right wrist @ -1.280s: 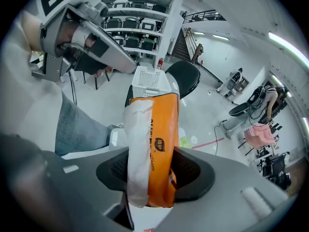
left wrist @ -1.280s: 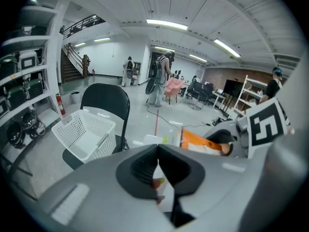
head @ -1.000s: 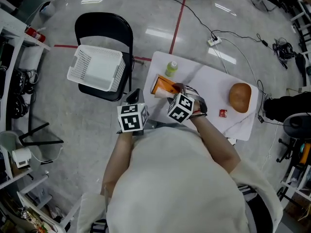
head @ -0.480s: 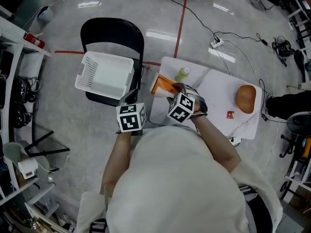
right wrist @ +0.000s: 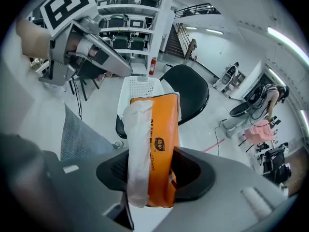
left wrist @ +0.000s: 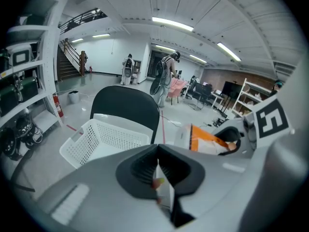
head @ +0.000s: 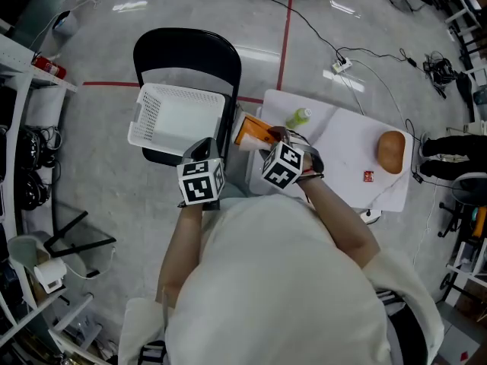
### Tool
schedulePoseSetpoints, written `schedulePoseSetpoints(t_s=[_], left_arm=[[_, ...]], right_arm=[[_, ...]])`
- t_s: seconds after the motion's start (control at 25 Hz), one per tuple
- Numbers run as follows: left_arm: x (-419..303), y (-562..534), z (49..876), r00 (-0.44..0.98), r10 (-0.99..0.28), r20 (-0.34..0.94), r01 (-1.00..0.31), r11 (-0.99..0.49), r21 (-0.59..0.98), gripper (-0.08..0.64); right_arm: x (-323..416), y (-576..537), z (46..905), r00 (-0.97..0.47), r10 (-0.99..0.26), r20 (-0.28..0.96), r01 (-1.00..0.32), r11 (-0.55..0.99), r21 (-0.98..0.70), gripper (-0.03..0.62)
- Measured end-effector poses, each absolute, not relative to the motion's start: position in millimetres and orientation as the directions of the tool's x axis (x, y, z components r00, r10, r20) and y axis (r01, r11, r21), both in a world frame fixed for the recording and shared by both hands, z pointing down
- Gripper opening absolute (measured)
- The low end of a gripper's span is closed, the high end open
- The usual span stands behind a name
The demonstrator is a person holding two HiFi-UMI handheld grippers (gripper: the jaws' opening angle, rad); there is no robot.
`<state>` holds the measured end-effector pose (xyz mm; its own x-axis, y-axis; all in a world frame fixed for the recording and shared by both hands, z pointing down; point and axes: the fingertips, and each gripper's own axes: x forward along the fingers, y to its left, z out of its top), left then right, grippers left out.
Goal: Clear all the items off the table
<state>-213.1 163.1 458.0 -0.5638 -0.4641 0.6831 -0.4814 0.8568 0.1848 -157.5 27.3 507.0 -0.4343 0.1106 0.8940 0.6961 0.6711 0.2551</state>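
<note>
orange pack [right wrist: 162, 129], logo and lettering unreadable

White table [head: 342, 139] w/ green bottle [head: 297, 118] lying near its far-left corner, brown rounded obj. [head: 391, 151] at right edge & small red item [head: 368, 176] near it; adjacent black chair [head: 186, 52] bears white perforated basket [head: 144, 116].

Basket [head: 179, 116] is sat on the chair [head: 190, 52] seat, just left of the counter [head: 342, 139]. On the counter, a bottle [head: 297, 118] is placed near the far-left corner and a bread loaf [head: 391, 150] at the right end, with a small packet [head: 368, 176] just beside it on the nearer side. The tissue pack [head: 255, 134] is held over the counter's left edge, between bottle and basket.
</note>
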Motion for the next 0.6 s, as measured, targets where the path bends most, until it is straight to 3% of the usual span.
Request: schedulePoseSetpoints(t_s=[0.6], left_arm=[[-261,254,469,-0.55,-0.444,0.708,-0.46,0.868,0.187,0.009]], right_arm=[[-204,127,518,-0.395,0.132,0.909,0.736,0.638,0.227,0.213]])
